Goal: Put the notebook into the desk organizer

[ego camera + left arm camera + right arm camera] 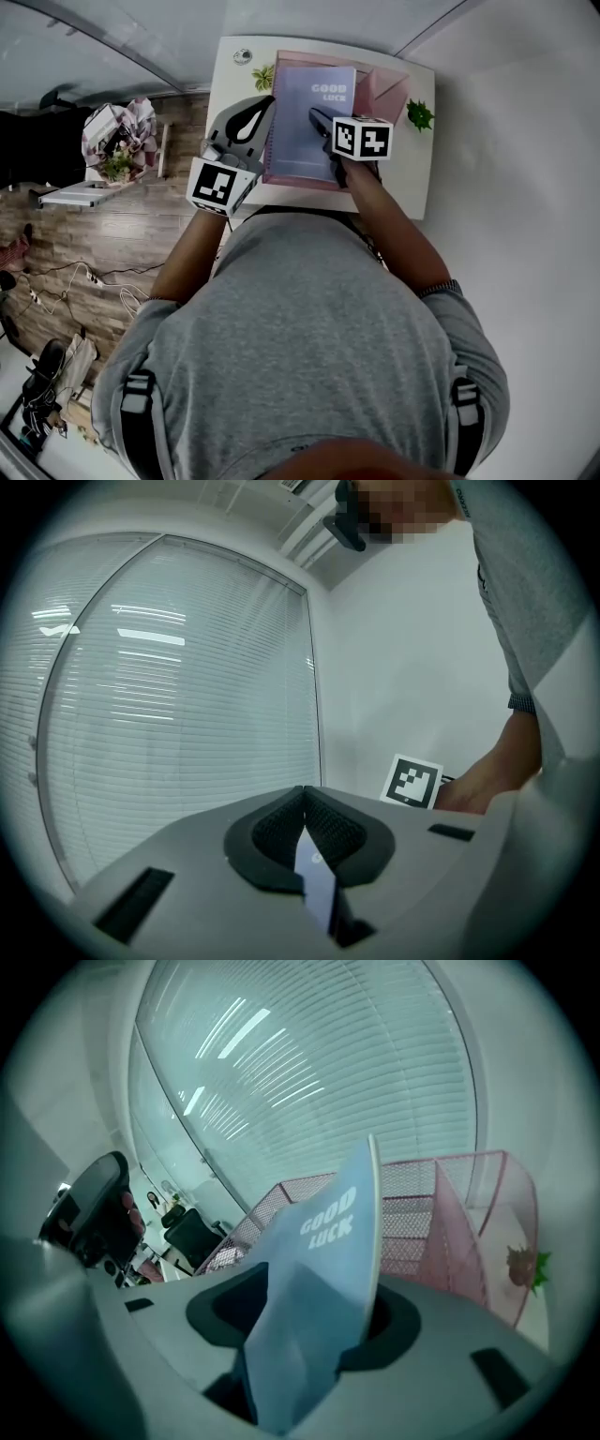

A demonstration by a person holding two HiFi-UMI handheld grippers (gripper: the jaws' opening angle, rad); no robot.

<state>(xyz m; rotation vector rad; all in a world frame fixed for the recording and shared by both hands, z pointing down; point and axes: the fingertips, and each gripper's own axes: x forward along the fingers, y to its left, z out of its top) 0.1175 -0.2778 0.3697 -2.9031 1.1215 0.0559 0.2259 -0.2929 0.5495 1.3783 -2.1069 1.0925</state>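
Observation:
A lavender notebook (309, 117) printed "GOOD LUCK" rests tilted on the pink mesh desk organizer (386, 89) on the white table (420, 183). My left gripper (265, 108) is at the notebook's left spiral edge. In the left gripper view its pads (328, 832) are pressed together on a thin bluish sliver of the notebook (315, 878). My right gripper (319, 122) is at the notebook's lower right part. In the right gripper view the notebook (328, 1241) stands between the jaws of my right gripper (309, 1312), with dark gaps on both sides. The organizer (469, 1213) lies beyond it.
A small green plant (419, 115) stands right of the organizer, and another plant (263, 75) and a round object (243, 56) sit at the table's far left. A white wall runs along the right. Left of the table are wooden floor and a bouquet (120, 141).

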